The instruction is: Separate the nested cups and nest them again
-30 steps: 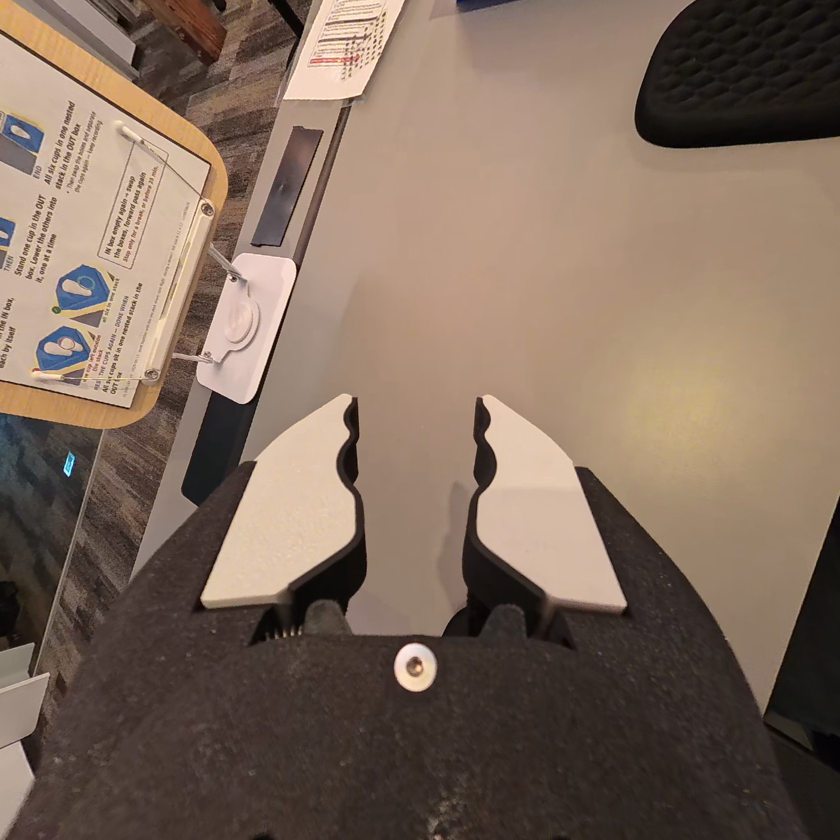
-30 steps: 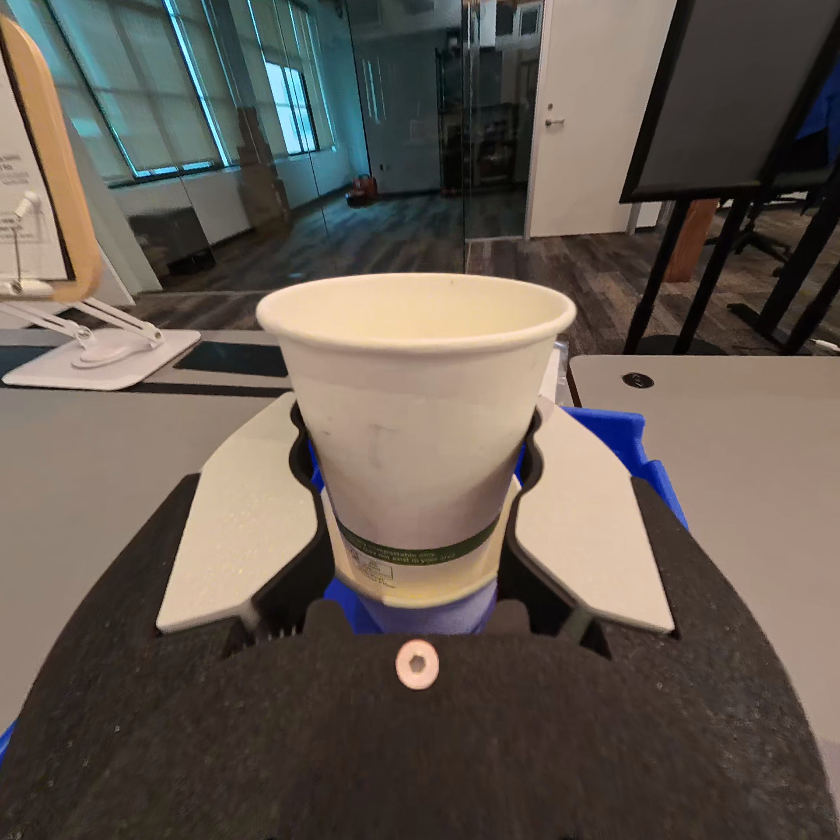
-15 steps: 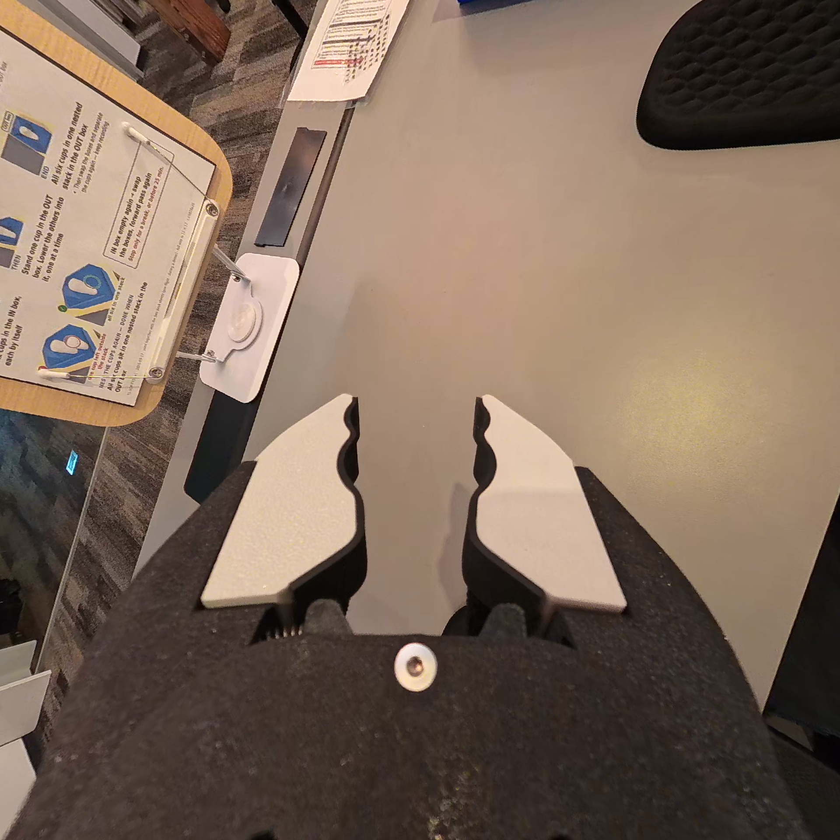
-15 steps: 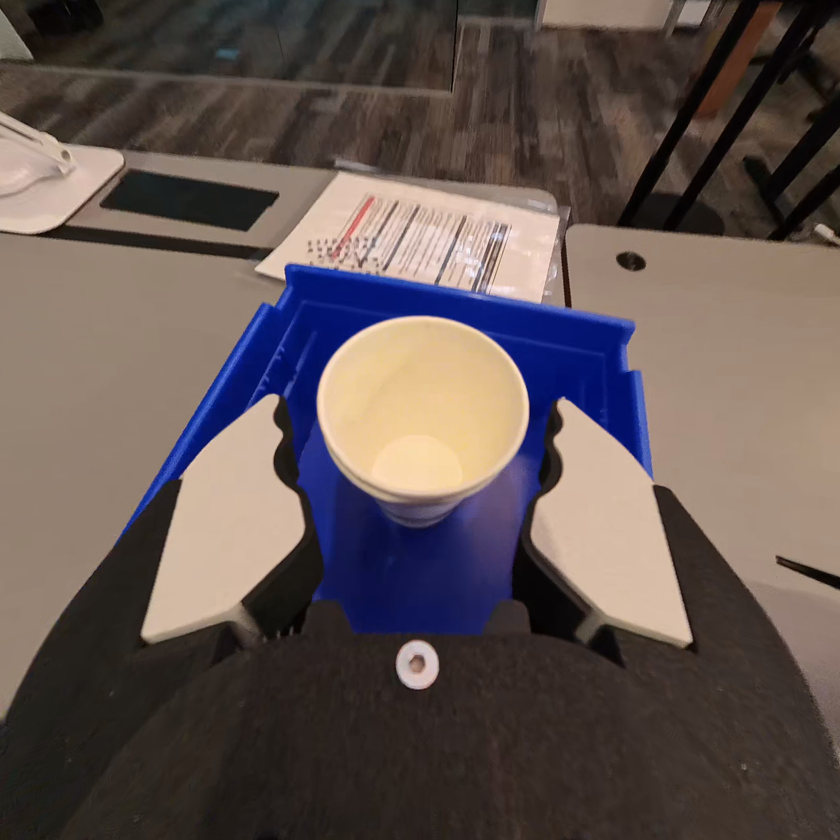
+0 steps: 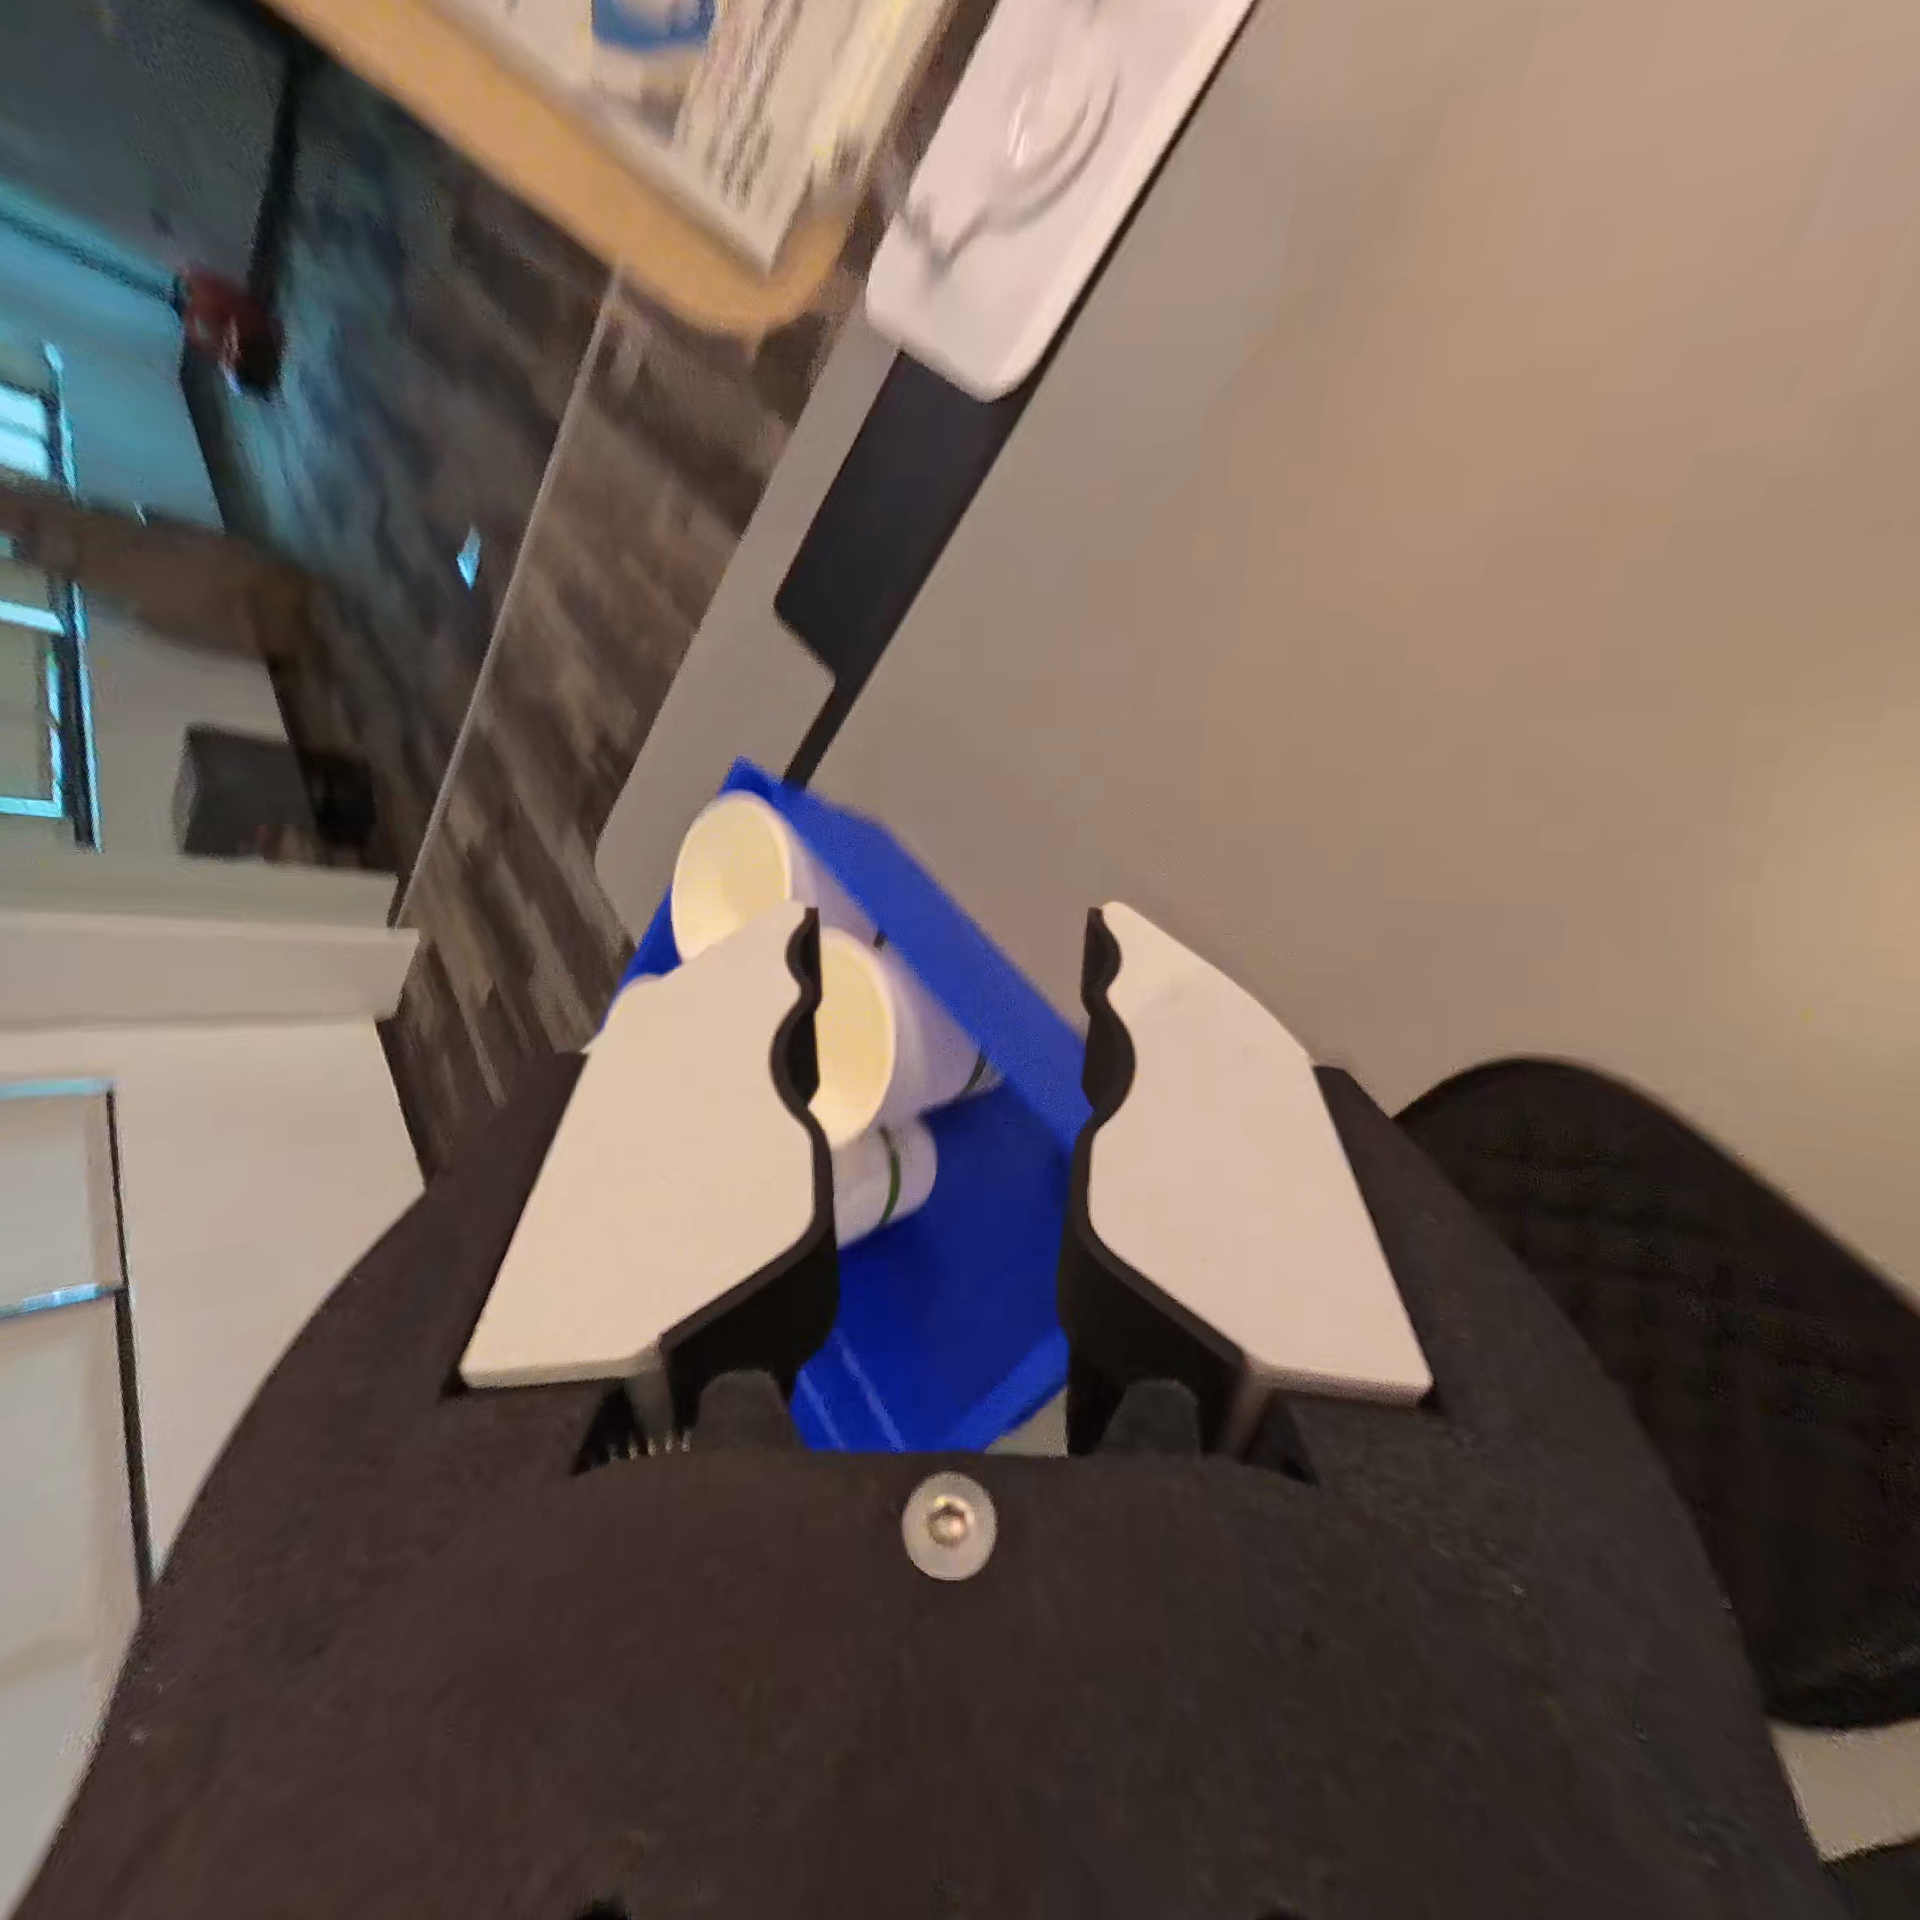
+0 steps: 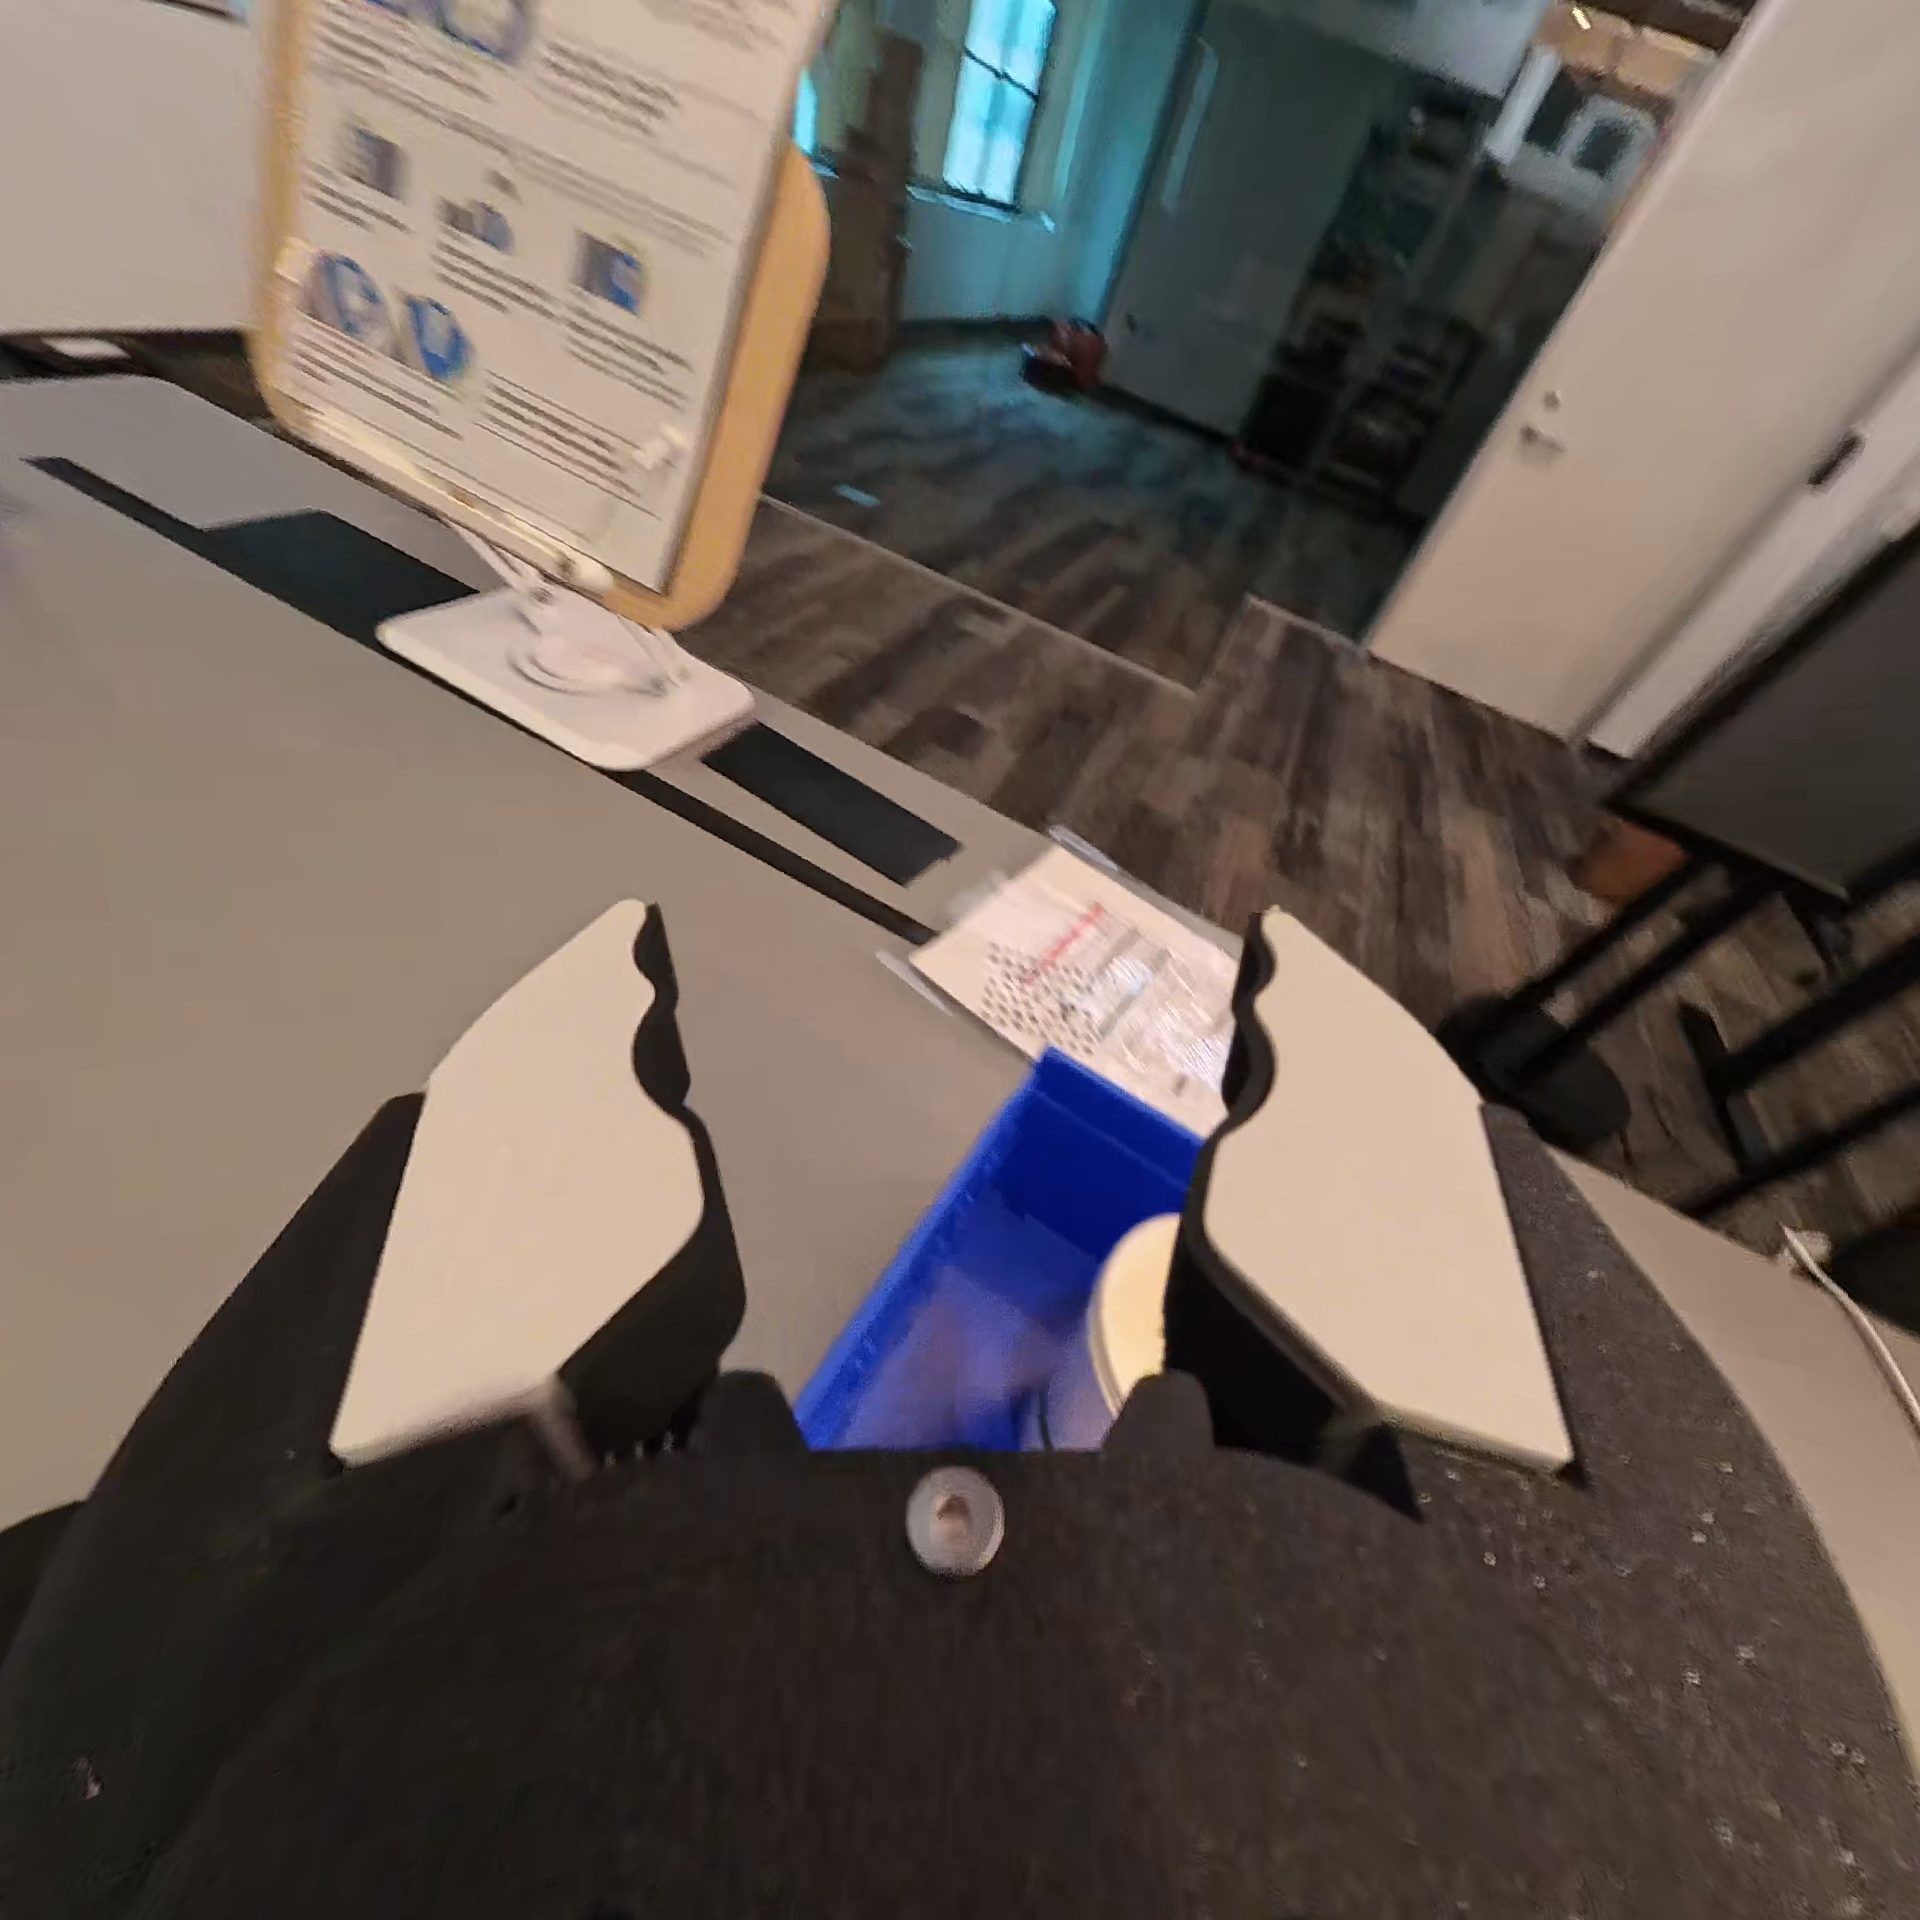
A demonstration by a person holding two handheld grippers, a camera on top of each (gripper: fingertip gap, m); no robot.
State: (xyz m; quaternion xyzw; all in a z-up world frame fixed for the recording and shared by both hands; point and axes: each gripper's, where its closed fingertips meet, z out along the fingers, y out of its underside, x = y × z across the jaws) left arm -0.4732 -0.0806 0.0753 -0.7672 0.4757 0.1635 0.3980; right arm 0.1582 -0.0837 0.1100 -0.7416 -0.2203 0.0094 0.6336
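Matt white paper cups [image 5: 727, 883] lie in a glossy blue plastic bin [image 5: 966, 1299] on the smooth grey table [image 5: 1455, 623].

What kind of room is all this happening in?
Most likely an office or lab workspace. A grey desk holds an instruction sheet on a stand and a blue bin of paper cups; a white door and dark plank flooring lie beyond.

Black foam bodies — pale fingers [image 5: 665, 1164], silver screws [image 6: 953, 1522].
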